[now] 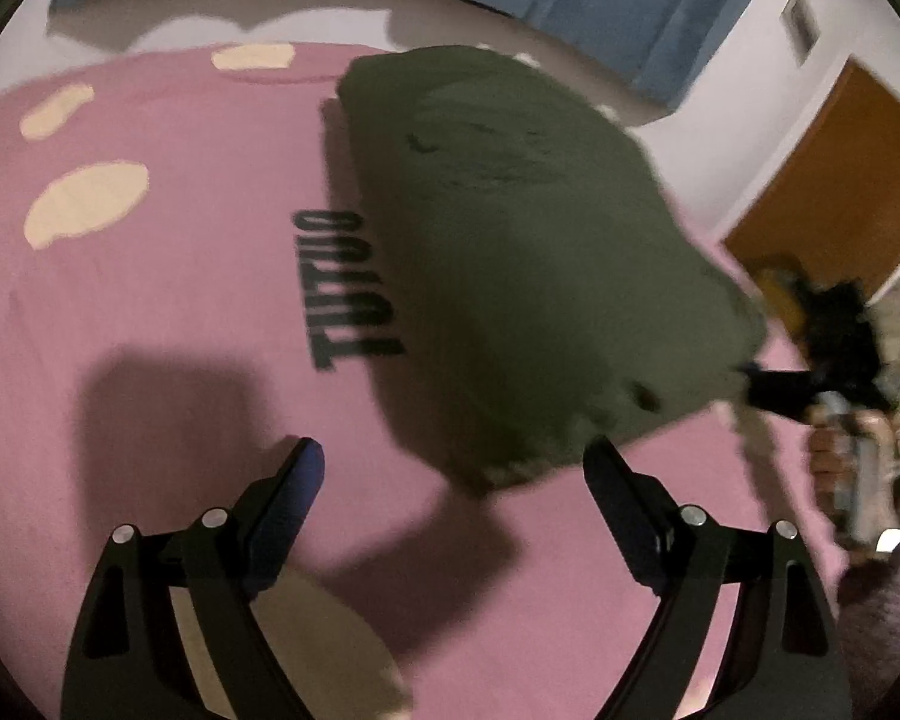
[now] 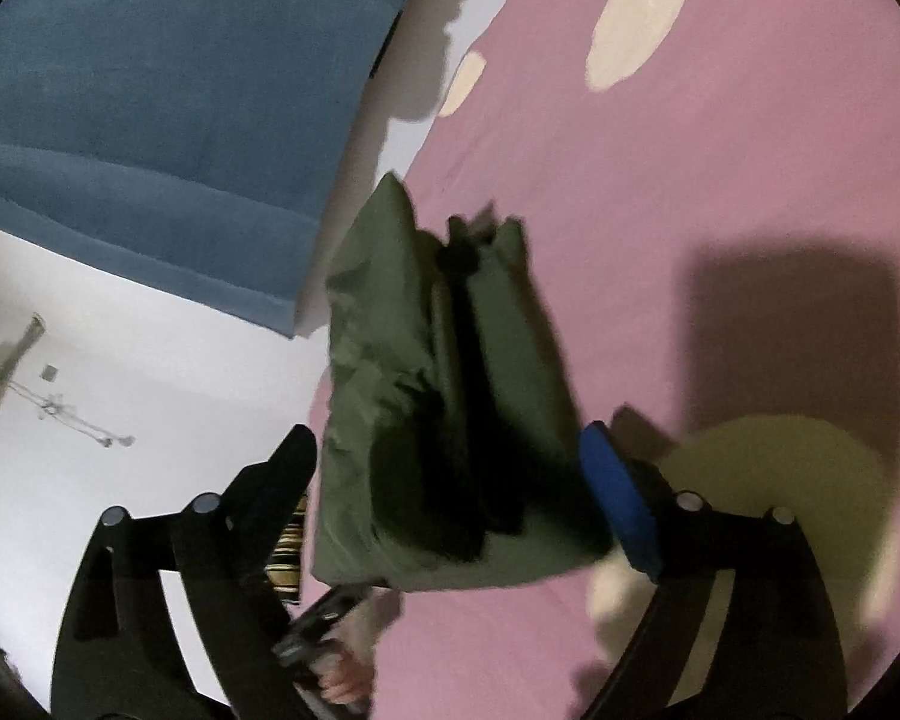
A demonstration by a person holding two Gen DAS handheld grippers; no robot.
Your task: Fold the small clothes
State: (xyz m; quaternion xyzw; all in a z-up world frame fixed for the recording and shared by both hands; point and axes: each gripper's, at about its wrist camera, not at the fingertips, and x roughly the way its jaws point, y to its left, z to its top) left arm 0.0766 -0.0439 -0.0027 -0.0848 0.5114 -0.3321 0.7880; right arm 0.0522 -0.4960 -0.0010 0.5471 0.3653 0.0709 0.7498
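olive garment [image 1: 528,252] on pink sheet [image 1: 168,312], left gripper [image 1: 456,462] spread, right gripper [image 2: 450,450] spread around it, black lettering [image 1: 345,288] left view only

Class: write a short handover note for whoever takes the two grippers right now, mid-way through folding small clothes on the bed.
Left gripper: open, holding nothing, aimed at the near edge of the green garment.
Right gripper: open, with the garment bulging between its fingers. The blur hides whether it touches them.
The garment is over the pink sheet. Its offset shadow suggests it is partly lifted.
Done: layers show, so it looks folded at least once.
Left: probably set it flat, check the edges and finish the fold.
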